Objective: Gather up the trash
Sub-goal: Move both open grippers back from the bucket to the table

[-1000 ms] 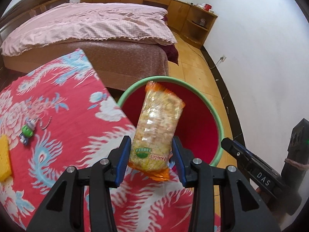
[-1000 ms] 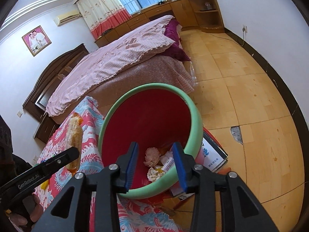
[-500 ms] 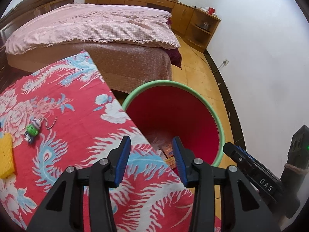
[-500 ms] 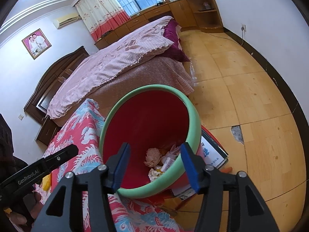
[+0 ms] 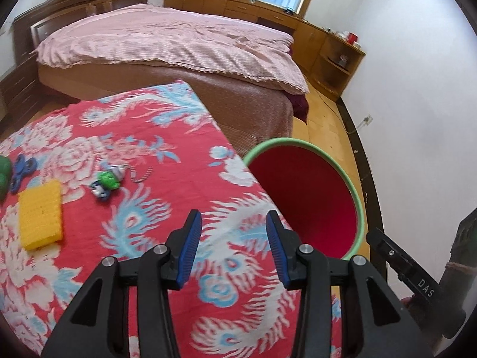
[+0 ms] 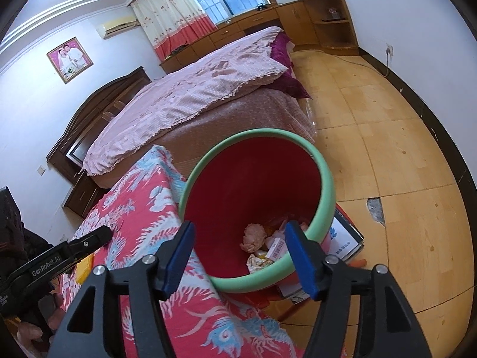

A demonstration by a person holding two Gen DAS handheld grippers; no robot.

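A red bin with a green rim [image 5: 356, 197] stands on the floor beside the table, also in the right wrist view [image 6: 325, 179]. Inside it lie a crumpled pink wad [image 6: 253, 237], a small barcoded box [image 6: 275, 246] and other wrappers. My left gripper [image 5: 234, 249] is open and empty above the red floral tablecloth [image 5: 167, 185], left of the bin. My right gripper [image 6: 240, 259] is open and empty over the bin's near rim. The right gripper also shows at the right edge of the left wrist view [image 5: 414, 283].
On the tablecloth lie a yellow sponge [image 5: 40, 213], a small green toy with a chain [image 5: 108, 180], a blue spinner [image 5: 22, 170] and a green object [image 5: 4, 176]. A pink-covered bed [image 5: 167, 44] stands behind. Cardboard and papers [image 6: 342, 238] lie under the bin.
The snack packet held by my left gripper a second ago dropped into the bin. The left gripper then swung left over the table. The right gripper opened wider.
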